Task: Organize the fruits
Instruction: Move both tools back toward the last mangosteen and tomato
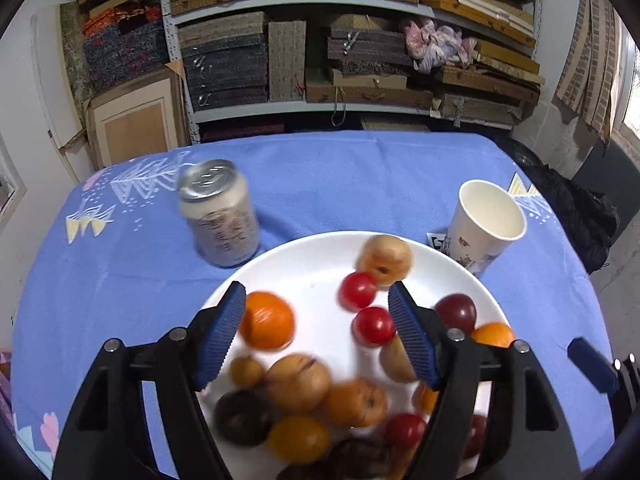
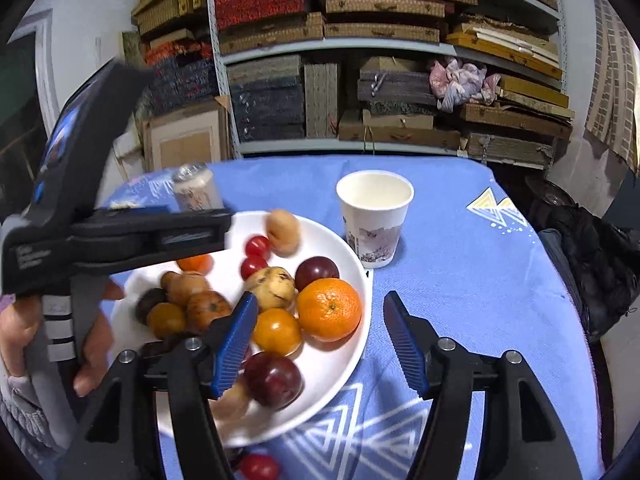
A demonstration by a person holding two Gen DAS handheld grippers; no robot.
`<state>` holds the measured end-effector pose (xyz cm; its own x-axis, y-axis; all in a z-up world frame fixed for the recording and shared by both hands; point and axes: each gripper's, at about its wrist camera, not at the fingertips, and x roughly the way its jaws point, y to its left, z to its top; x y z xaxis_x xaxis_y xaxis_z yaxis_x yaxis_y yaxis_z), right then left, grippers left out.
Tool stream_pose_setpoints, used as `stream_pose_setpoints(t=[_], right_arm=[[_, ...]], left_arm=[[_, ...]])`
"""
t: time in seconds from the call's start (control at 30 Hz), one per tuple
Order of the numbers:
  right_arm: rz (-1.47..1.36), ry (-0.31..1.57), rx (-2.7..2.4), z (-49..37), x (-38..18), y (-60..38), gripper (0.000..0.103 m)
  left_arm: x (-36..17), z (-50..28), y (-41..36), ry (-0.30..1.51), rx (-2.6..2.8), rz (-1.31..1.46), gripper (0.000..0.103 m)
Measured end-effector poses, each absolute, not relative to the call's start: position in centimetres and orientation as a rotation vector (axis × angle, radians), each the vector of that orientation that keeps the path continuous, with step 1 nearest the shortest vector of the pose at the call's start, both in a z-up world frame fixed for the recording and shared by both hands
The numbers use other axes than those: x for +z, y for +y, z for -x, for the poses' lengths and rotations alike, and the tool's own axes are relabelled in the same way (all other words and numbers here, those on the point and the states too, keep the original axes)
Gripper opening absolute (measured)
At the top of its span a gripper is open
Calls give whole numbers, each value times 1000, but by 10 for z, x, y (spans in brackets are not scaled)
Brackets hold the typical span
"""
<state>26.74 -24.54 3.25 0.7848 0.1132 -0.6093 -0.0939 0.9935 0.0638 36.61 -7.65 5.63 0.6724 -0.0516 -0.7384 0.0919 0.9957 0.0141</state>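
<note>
Hovering my left gripper (image 1: 318, 336), spread wide and empty, over the plate (image 1: 304, 264), I should centre it on one cherry tomato (image 1: 373, 326) before closing gently.

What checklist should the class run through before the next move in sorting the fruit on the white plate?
1. Left gripper open and empty above the plate: ok.
2. Right gripper open and empty: ok.
3. All fruit on the plate: not ok, a small red fruit lies on the blue cloth by the near rim.
4. Paper cup upright, beside the plate: ok.
5. Can upright, off the plate: ok.
6. Which fruit to take first: cannot tell.
</note>
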Motion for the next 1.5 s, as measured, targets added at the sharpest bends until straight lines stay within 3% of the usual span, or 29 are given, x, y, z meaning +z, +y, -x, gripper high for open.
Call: stream_pose_setpoints(t=[0.17,0.5,0.77,1.5], right_arm=[[-109,583,137,-213,52,-258,82],[-178,624,142,-149,23,-283,84],[-357,617,136,-149,23,-323,84],[-317,648,182,-150,21,-310,85]], left_arm=[[66,-292,-38,810,-58,-7,85],[-1,-182,-58,891,-142,-43,85],[-18,-187,-92,900,-150,-152,85],[-27,-210,-115,892,-137,-228,92]])
